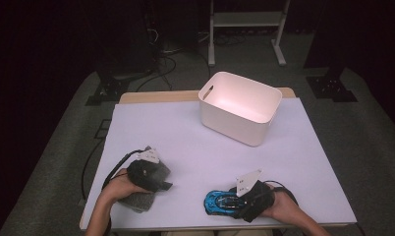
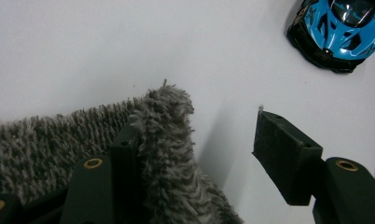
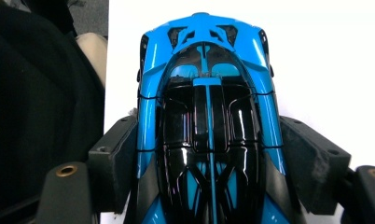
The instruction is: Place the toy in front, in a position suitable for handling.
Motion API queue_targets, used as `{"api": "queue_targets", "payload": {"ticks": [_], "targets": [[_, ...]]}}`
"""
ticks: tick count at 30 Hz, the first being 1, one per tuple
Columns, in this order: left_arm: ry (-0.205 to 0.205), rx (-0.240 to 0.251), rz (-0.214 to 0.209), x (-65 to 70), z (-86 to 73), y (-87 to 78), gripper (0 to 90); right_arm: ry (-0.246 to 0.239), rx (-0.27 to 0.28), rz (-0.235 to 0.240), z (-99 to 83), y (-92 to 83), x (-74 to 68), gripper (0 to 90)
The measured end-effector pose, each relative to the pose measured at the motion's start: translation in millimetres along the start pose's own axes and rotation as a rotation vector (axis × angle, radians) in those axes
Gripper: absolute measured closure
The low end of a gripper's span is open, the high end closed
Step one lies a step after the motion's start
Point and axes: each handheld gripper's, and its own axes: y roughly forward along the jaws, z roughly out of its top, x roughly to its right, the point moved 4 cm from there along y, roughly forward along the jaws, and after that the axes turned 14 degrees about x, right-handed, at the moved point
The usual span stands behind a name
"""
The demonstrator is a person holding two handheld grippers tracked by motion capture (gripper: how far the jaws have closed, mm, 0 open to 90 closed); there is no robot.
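A blue and black toy car (image 1: 219,202) sits near the table's front edge, right of centre. My right gripper (image 1: 232,200) reaches it from the right. In the right gripper view the two pads press the flanks of the car (image 3: 204,88), so the gripper (image 3: 209,140) is shut on it. A grey shaggy cloth (image 1: 147,200) lies at the front left under my left gripper (image 1: 165,178). In the left gripper view that gripper (image 2: 199,130) stands open. One jaw is against the cloth's (image 2: 59,135) raised edge, the other over bare table. The car's nose (image 2: 344,23) shows at the upper right.
A white plastic bin (image 1: 235,125) with a handle slot stands at the back of the white table (image 1: 185,142), right of centre. A person's hands hold both grippers at the front edge. Cables trail from each gripper. Dark floor and stand legs lie beyond the table.
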Motion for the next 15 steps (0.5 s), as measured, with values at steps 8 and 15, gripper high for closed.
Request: {"api": "queue_targets", "payload": {"ticks": [8, 15], "targets": [[0.001, 0.01, 0.003, -0.3, 1.1, -2.9, 37.3, 0.009, 0.032, -0.009, 6.7, -15.8, 15.6, 25.2], [0.001, 0.022, 0.011, -0.4, 2.5, -4.2, 35.3, 0.046, 0.012, -0.024, -5.7, -23.7, 32.6, 25.1]]}}
